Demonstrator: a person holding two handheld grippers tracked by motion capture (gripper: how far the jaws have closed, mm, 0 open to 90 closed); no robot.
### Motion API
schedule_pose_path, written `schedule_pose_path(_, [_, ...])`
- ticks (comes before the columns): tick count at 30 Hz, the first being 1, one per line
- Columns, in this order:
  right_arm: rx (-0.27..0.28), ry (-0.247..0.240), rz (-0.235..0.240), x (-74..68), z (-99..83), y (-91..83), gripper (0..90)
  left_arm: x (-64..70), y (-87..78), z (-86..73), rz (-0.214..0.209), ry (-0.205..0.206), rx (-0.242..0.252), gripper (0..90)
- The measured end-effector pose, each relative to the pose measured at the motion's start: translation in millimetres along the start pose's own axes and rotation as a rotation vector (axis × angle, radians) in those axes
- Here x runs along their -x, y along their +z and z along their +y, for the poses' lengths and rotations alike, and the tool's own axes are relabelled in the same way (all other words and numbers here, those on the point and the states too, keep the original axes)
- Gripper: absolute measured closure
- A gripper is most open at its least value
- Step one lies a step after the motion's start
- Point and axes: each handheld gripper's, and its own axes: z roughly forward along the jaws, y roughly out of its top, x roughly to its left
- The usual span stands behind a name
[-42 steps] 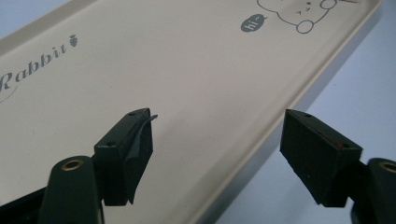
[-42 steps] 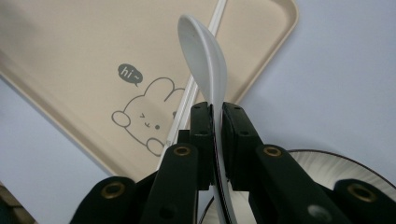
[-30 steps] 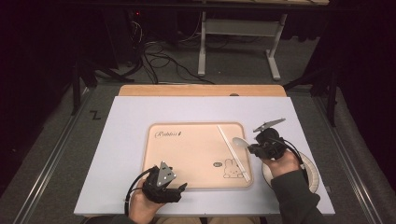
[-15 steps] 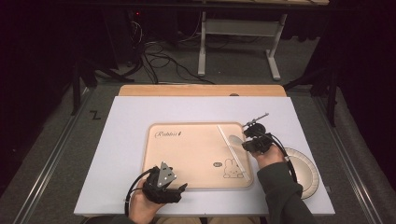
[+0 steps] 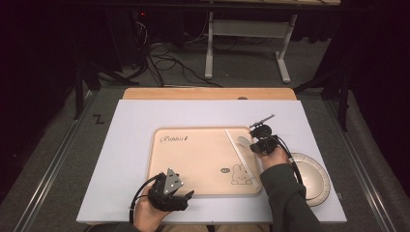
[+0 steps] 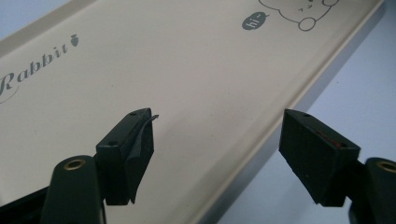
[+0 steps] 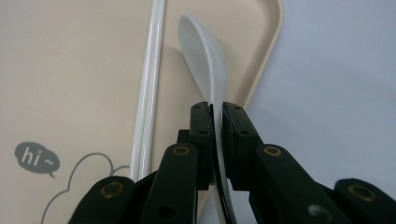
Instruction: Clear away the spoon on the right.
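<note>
The right tongs (image 7: 215,122) are clenched on a white spoon (image 7: 205,60), their jaws pinching its handle edge-on, so that the bowl of the spoon juts out ahead of the tips and hangs over the far right corner of the beige tray (image 7: 70,70). In the high view the right tongs (image 5: 259,143) sit at the tray's right rim with the spoon (image 5: 243,141) just inside it, the bowl pointing toward the tray's middle. Whether the bowl touches the tray floor or hovers a little above it cannot be told. Just beside the spoon, on its inner side, lie white chopsticks (image 7: 148,84), a close pair running lengthwise along the tray; in the high view the chopsticks (image 5: 241,157) slant from the far edge down toward the printed rabbit near the tray's near right corner. They are the nearest thing to the spoon and lie between it and the open middle of the tray. The tray (image 5: 193,159) rests on a pale surface (image 5: 130,135), and a round white plate (image 5: 314,176) lies on that surface to the right of the tray, close behind the right hand and partly covered by the sleeve. The left tongs (image 5: 186,195) are released, with the jaws standing wide apart, and rest at the tray's near left edge; in the left gripper view the left tongs (image 6: 219,140) straddle the tray's rim (image 6: 280,107), one jaw over the tray and the other over the surface beside it, holding nothing.
</note>
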Motion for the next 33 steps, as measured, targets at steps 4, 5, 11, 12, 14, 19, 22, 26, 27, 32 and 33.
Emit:
schedule_pose_path(4, [-0.003,0.026,0.002,0.7,3.7,5.0,83.8,0.6,0.1,0.1,0.000,0.003,-0.001,27.0])
schedule_pose_path(5, [-0.003,0.026,0.002,0.7,3.7,5.0,83.8,0.6,0.0,0.2,0.002,0.003,-0.002,27.0])
schedule_pose_path(11, [0.004,0.036,0.004,-1.0,9.9,10.5,83.3,0.5,-0.6,0.0,0.003,0.002,0.001,26.9])
schedule_pose_path(12, [0.005,0.033,0.006,-1.3,10.4,11.4,82.9,0.5,-0.6,0.0,0.003,0.002,0.001,26.9])
schedule_pose_path(14, [-0.004,0.034,0.006,-2.3,11.3,12.5,82.1,0.7,-0.6,0.0,0.003,0.002,0.001,26.9])
schedule_pose_path(19, [-0.009,0.022,0.002,-3.4,11.6,15.9,82.2,1.0,-0.5,0.0,0.002,0.003,0.002,26.9])
schedule_pose_path(22, [-0.015,0.020,0.000,-3.5,11.8,16.0,81.9,1.2,-0.3,0.0,0.002,0.004,0.003,26.9])
schedule_pose_path(26, [-0.015,0.017,0.002,-4.3,11.1,16.2,77.1,1.0,-0.6,0.0,0.002,0.003,0.003,26.9])
schedule_pose_path(27, [-0.015,0.017,0.002,-4.3,11.1,16.2,77.1,1.0,-0.6,0.0,0.002,0.003,0.003,26.9])
schedule_pose_path(32, [-0.025,-0.008,0.003,-6.9,9.7,13.8,72.2,1.4,-0.4,0.0,0.002,0.004,0.003,26.9])
schedule_pose_path(33, [-0.032,-0.016,-0.002,-7.0,9.4,13.8,71.3,1.5,-0.5,0.0,0.001,0.004,0.004,26.9])
